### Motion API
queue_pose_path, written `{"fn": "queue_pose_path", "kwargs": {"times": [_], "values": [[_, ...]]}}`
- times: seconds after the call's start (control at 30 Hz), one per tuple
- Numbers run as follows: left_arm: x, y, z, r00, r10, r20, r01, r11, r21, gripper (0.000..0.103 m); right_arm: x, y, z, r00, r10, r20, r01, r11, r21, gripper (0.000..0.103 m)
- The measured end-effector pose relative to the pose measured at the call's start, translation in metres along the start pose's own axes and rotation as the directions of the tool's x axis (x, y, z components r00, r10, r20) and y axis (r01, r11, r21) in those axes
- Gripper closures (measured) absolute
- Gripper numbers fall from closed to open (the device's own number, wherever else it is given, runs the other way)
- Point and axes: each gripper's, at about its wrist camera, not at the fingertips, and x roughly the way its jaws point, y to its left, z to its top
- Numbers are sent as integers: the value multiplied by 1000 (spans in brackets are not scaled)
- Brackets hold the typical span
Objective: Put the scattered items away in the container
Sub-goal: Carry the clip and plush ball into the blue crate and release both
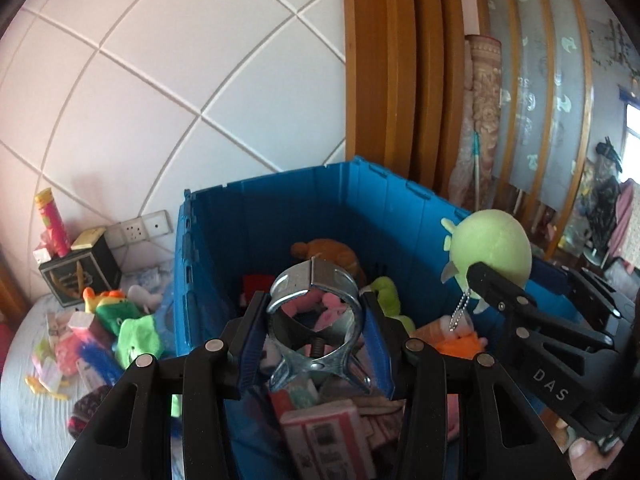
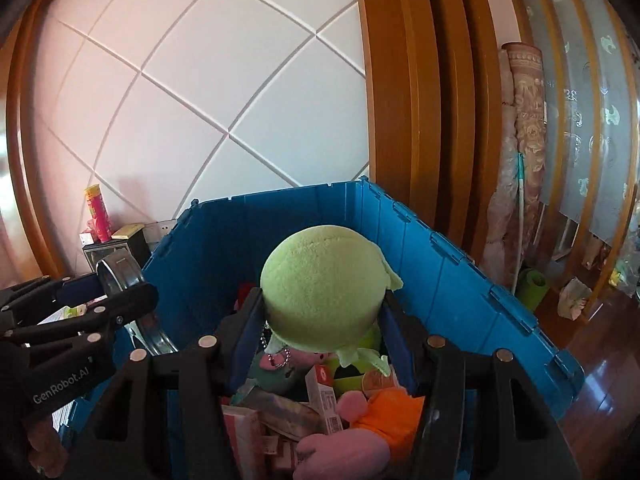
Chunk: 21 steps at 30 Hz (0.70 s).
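Against the tiled wall [image 1: 160,80], both loads hang inside the blue crate's rim [image 1: 280,178].

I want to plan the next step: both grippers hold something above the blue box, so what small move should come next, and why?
Probably open both jaws. The left gripper holds the metal clamp and the right gripper the green plush, both already above the blue box.

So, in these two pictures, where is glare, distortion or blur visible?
Left wrist view: the wall grid lines bend strongly, the metal clamp shines, and the window at the right edge is blown out. Right wrist view: the wooden floor shows glare, the door frame curves, and the green plush is sharp.
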Motion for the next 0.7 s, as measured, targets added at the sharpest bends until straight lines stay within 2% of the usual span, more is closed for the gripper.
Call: {"fn": "queue_pose_path", "kwargs": {"times": [0.1,0.27,0.33,0.4,0.5,0.57,0.6,0.67,0.7], "values": [[3,-2,-5,999,15,-33,-15,1000,0,58,4,1,-2,1000,2,-24,-2,1000,-8,46],[1,0,-10,999,28,-33,-29,1000,-6,55,5,0,-4,999,-1,-43,0,1000,-18,46],[-2,1,-11,999,32,-25,-32,999,-9,45,4,-2,-4,999,-5,-45,5,1000,-15,46],[-5,1,-12,1000,28,-10,-28,1000,-9,21,3,-4,-4,999,-11,-45,11,1000,-9,43],[-10,2,-13,1000,22,9,-22,1000,-6,20,1,-7,-4,999,-21,-41,21,1000,5,39],[-11,3,-13,1000,22,10,-22,1000,-6,20,0,-9,-3,999,-31,-39,32,999,13,20],[-12,4,-14,1000,24,9,-24,1000,-8,20,0,-9,-3,999,-35,-36,36,999,17,16],[-14,6,-16,1000,26,10,-26,1000,-12,20,-3,-9,-3,999,-43,-29,43,999,23,1],[-16,8,-17,1000,25,10,-25,1000,-14,19,-4,-9,-3,999,-46,-27,46,999,25,0]]}}
